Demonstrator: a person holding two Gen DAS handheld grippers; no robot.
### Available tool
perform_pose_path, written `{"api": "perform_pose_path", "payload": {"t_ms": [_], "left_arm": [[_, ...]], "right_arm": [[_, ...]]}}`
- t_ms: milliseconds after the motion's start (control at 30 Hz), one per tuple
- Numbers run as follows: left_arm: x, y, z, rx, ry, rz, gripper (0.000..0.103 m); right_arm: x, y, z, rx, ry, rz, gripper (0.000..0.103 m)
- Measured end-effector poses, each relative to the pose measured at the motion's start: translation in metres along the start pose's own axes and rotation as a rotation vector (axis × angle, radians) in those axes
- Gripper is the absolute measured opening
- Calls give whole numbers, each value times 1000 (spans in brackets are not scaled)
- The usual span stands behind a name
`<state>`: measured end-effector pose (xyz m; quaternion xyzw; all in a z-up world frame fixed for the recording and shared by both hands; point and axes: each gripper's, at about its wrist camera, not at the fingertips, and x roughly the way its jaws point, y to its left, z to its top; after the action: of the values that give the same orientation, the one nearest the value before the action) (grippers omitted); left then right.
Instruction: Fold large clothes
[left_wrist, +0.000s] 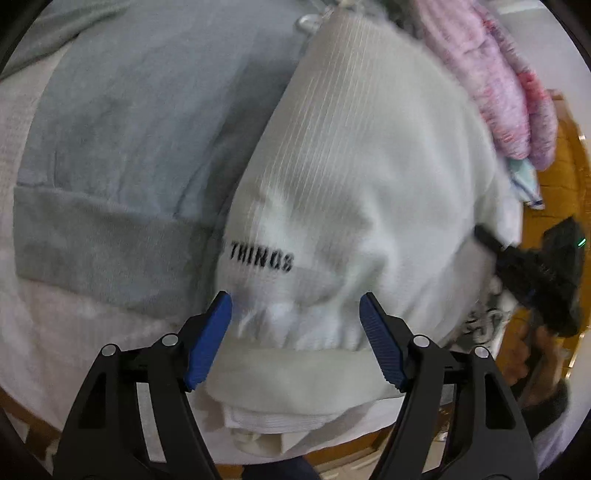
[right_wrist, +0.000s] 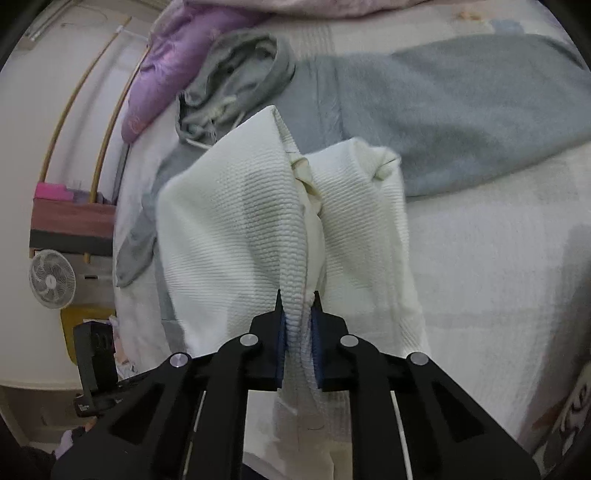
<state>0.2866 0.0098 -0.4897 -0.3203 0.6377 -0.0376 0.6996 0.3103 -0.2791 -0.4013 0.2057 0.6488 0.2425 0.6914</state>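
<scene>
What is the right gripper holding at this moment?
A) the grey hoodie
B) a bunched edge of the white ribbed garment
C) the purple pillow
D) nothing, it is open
B: the right gripper is shut on a bunched fold of the white ribbed garment.

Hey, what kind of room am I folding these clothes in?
Most likely a bedroom: clothes lie on a bed with a white textured cover, a purple pillow sits at its far end, and a standing fan is beside it.
</scene>
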Motion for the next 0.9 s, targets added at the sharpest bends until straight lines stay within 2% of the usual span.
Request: {"api": "perform_pose_path", "payload": {"t_ms": [33,100,200,267,333,367,400,467,500,533,600,667,767,900], "left_arm": [[-2,-1,1,1,-14,-15,73],[1,-5,3,12,-22,18,78],[23,-8,6,36,31,69,78],[36,-8,6,45,59,113,77],[45,-10,6,34,61,129,79],[47,-10,7,27,64,130,80],[48,-9,8,14,70,131,82],[46,-8,10,-10,74,117,82],[44,-7,8,-12,71,114,82],[44,-6,7,-10,73,113,82],[46,-3,0,-9,81,115,82],[46,-4,-3,-21,77,120,82],[48,-13,-9,-27,68,144,82],[51,-23,-15,-19,86,165,82]], "right_arm": [[-8,-5,-6,12,-18,4,10],[-8,-13,-11,21,-19,-13,10],[-1,-31,-14,69,-34,-38,10],[16,-38,-10,60,-26,-85,12],[35,-41,-5,56,-22,-143,22],[34,-42,-8,57,-18,-148,23],[30,-42,-8,80,-21,-137,27],[18,-47,-14,156,-12,-99,47],[5,-51,-23,205,-15,-63,61],[-5,-52,-33,225,-33,-45,66],[-21,-60,-57,267,-45,-17,71],[-27,-73,-90,331,-37,15,72],[-15,-95,-137,464,8,99,72],[9,-99,-169,563,1,193,72]]}}
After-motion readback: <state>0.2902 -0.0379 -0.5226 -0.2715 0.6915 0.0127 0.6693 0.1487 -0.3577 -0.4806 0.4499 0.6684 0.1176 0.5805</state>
